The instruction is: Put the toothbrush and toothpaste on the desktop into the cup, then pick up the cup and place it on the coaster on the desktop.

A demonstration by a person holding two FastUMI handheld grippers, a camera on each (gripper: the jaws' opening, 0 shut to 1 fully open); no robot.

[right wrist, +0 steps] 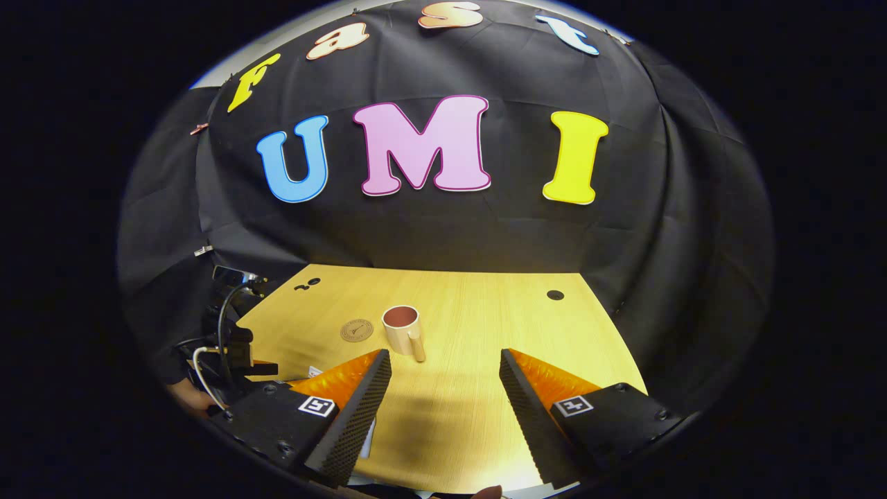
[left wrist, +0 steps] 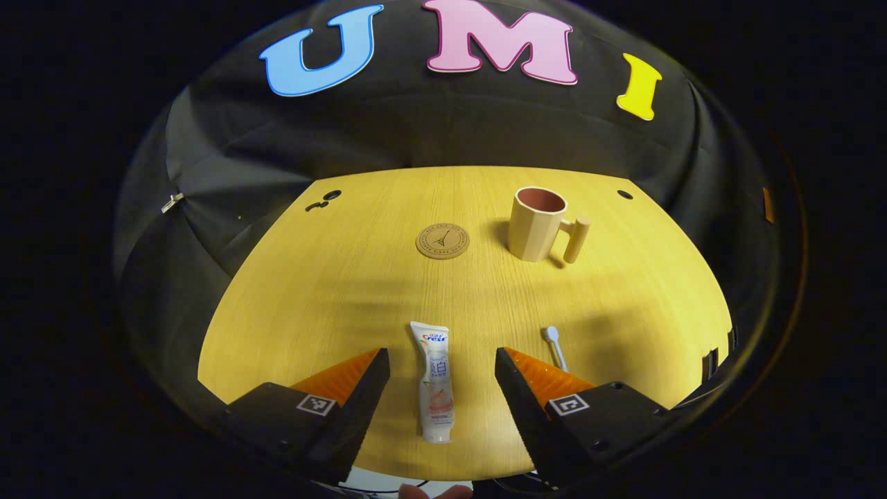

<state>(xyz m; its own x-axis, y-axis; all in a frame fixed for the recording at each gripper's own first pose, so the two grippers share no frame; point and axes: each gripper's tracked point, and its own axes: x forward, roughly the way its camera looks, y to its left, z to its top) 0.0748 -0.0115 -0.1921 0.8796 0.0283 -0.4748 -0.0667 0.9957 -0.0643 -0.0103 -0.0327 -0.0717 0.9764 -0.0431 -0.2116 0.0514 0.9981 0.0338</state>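
Both tongs wide, nothing held – lining up on the paste first.

My left gripper (left wrist: 441, 398) hangs w/ jaws spread, straddling the toothpaste (left wrist: 434, 381), which lies flat on the desktop (left wrist: 312, 305), cap end toward me. Toothbrush (left wrist: 555, 346) lies just beside it to the right, partly behind my finger. Right gripper (right wrist: 443, 409) also wide, over bare wood. Farther back: coaster (left wrist: 442, 240) mid-table, cup (left wrist: 537, 223) upright beside it, handle pointing right, mouth empty. I reckon best to drop straight down, pinch the tube across its width near the middle so it won't sag, then tip it cap-down into the cup w/o knocking it.
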